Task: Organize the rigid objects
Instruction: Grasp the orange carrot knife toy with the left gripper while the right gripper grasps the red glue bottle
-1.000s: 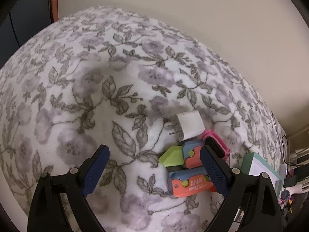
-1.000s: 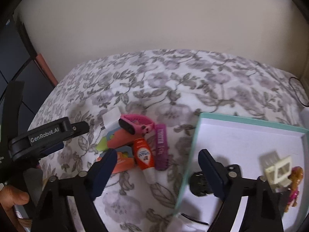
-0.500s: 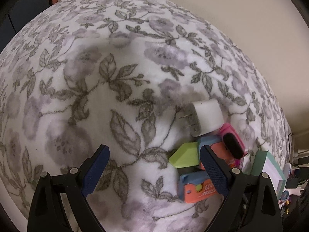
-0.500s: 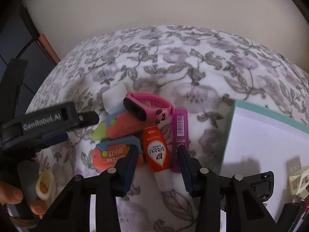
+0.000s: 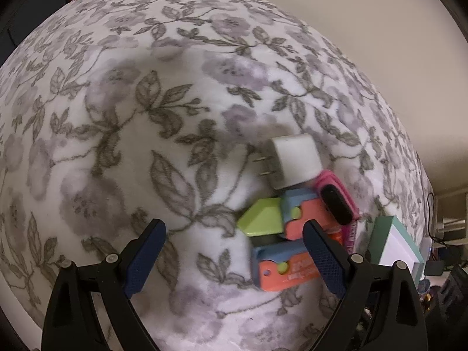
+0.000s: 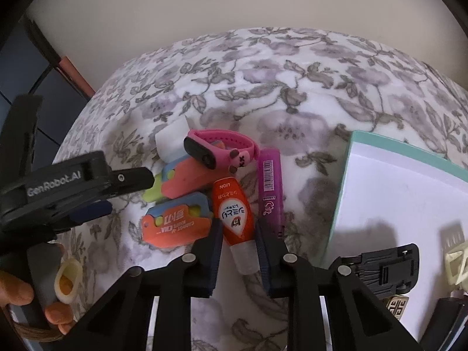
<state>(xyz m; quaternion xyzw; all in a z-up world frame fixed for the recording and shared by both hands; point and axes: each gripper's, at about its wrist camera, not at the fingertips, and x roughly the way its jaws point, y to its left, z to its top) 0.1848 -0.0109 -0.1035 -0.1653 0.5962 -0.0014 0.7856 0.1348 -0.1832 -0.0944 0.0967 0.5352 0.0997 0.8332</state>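
A pile of small rigid things lies on the floral blanket [image 5: 146, 117]. It holds a white charger [image 5: 295, 161], a pink wristband [image 6: 222, 146], two orange-and-blue toy knives [image 6: 175, 222] [image 6: 187, 175] and a purple tube [image 6: 270, 181]. An orange glue bottle [image 6: 234, 210] lies in the pile too, cap end nearest me. My right gripper [image 6: 238, 225] is shut on that bottle, a pad pressed on each side near the neck. My left gripper [image 5: 233, 226] stands open just left of the pile, its right finger over the lower toy knife [image 5: 286, 269].
A teal-rimmed white box lid [image 6: 345, 175] sits right of the pile. In it lie a black clip [image 6: 380, 269] and a cream plastic piece [image 6: 456, 260]. A person's hand [image 6: 17, 289] holds the left tool. A pale wall stands behind the blanket.
My right gripper came down over the pile and its jaws closed from wide open onto the orange glue bottle. The left view tilted further down, and its jaws stayed open.
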